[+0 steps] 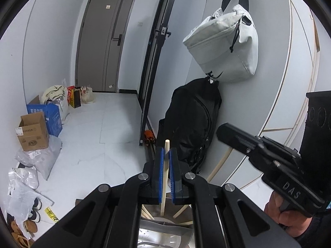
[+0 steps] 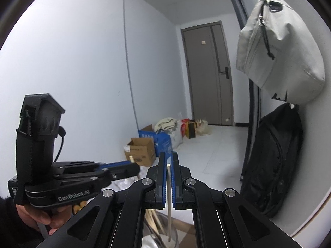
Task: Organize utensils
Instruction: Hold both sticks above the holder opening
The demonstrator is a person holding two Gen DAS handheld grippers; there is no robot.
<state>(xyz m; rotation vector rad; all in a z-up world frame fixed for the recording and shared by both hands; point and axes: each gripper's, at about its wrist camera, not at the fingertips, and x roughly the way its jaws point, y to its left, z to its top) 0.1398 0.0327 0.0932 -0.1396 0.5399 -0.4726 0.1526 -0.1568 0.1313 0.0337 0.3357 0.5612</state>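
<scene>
Both grippers are up over the metal container (image 1: 165, 235), each nipping a stick! The left gripper (image 1: 166, 155) has its blue pads (image 1: 159, 165) closed narrow on a pale wooden chopstick (image 1: 165, 175), whose top pokes above the fingertips while its lower end drops into the container among other wooden sticks (image 1: 182, 208). The right gripper (image 2: 169, 161) pinches a thinner stick (image 2: 169, 196) just as tightly, and that one runs straight down into the same container (image 2: 163, 233). Off to the side, a black backpack (image 1: 192, 119) leans on the wall beneath a hanging grey bag (image 1: 225, 45).
</scene>
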